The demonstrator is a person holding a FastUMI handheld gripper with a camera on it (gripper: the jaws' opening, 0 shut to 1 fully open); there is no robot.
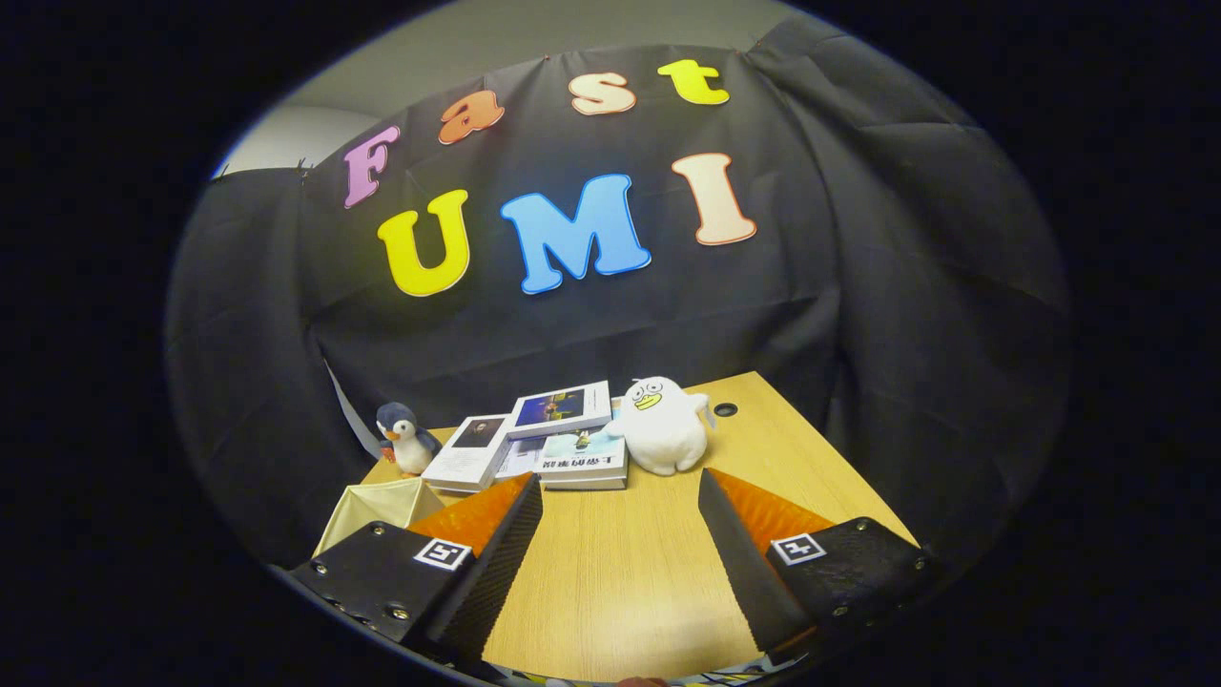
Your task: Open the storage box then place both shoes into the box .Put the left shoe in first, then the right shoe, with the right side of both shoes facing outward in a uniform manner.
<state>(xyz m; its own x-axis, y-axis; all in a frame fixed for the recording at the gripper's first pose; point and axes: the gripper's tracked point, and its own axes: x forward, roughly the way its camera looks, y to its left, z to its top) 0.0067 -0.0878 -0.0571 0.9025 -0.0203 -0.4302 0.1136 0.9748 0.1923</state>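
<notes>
In the gripper view, the gripper (620, 491) hangs above a wooden table (630, 572) with its two fingers spread wide apart. Nothing lies between them but bare tabletop, and neither finger touches anything.

Taking the white duck plush (663, 425) as the landmark: it stands upright on the table beyond the fingertips, slightly nearer the right finger than the left, facing the camera. Just beside it, on the side of the left finger, lies a loose pile of books (534, 444). One book with a dark blue cover rests on top, tilted; another lies under it, touching the plush's flank or very nearly so; a third, with a small portrait on its cover, spreads out farther from the plush. At the far end of the pile from the plush stands a small penguin toy (408, 441), upright, close to the table's edge. On the plush's other side, a little farther back, a round cable hole (726, 409) is set in the tabletop.

A cream-coloured open box (377, 506) sits nearer than the penguin, well apart from the plush, partly hidden behind the left finger. Its inner walls slope down to a pale bottom, and what shows of the inside holds nothing. Whether this is the storage box cannot be told for certain. Behind everything hangs the black cloth wall (858, 286).
</notes>
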